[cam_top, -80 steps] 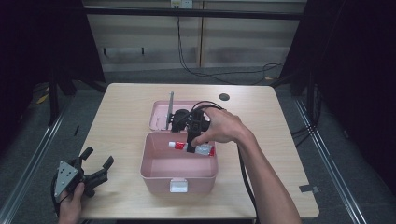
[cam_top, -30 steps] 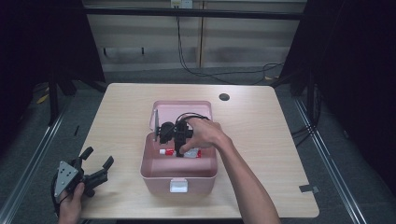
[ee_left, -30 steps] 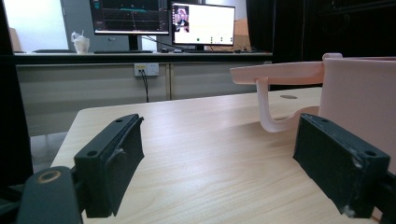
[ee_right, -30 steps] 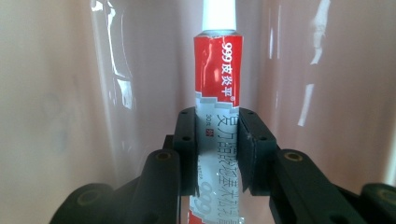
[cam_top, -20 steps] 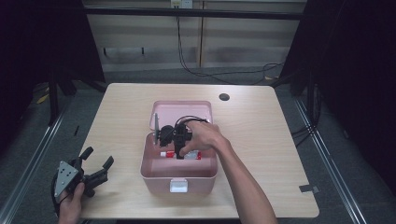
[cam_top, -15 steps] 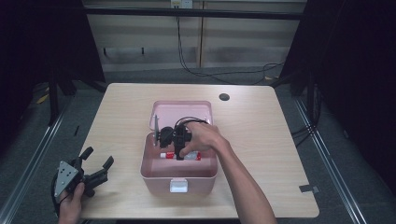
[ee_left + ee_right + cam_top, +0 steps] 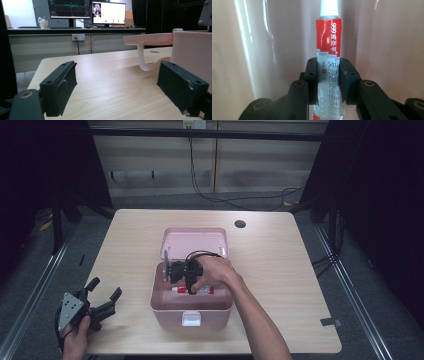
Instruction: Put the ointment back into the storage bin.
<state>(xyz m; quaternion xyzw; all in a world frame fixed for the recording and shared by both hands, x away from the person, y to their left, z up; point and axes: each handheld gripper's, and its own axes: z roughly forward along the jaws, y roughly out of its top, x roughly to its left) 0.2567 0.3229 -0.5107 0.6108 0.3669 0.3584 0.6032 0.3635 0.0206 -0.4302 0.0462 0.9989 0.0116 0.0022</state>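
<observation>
A pink plastic box [image 7: 165,312] stands mid-table with its lid [image 7: 194,241] swung back. Inside lies a red, white and silver ointment tube [image 7: 199,291]. My right gripper [image 7: 189,287] reaches down into the box, and the right gripper view has its jaws pressed on the tube [image 7: 329,47] near the middle, white cap end pointing away toward the pink wall [image 7: 262,45]. My left gripper [image 7: 103,294] hovers off the table's front left corner, open and holding nothing; in its own view the open gripper [image 7: 116,83] frames the box side [image 7: 192,52] and lid [image 7: 150,40].
A dark round hole [image 7: 240,224] marks the tabletop [image 7: 280,260] behind the box. Cables [image 7: 200,190] run along the floor beyond the table. Metal rails [image 7: 30,285] flank both sides. Monitors [image 7: 87,11] stand on a far desk.
My right gripper has travelled leftward and lower inside the box with the tube in its jaws. The left gripper has stayed put.
</observation>
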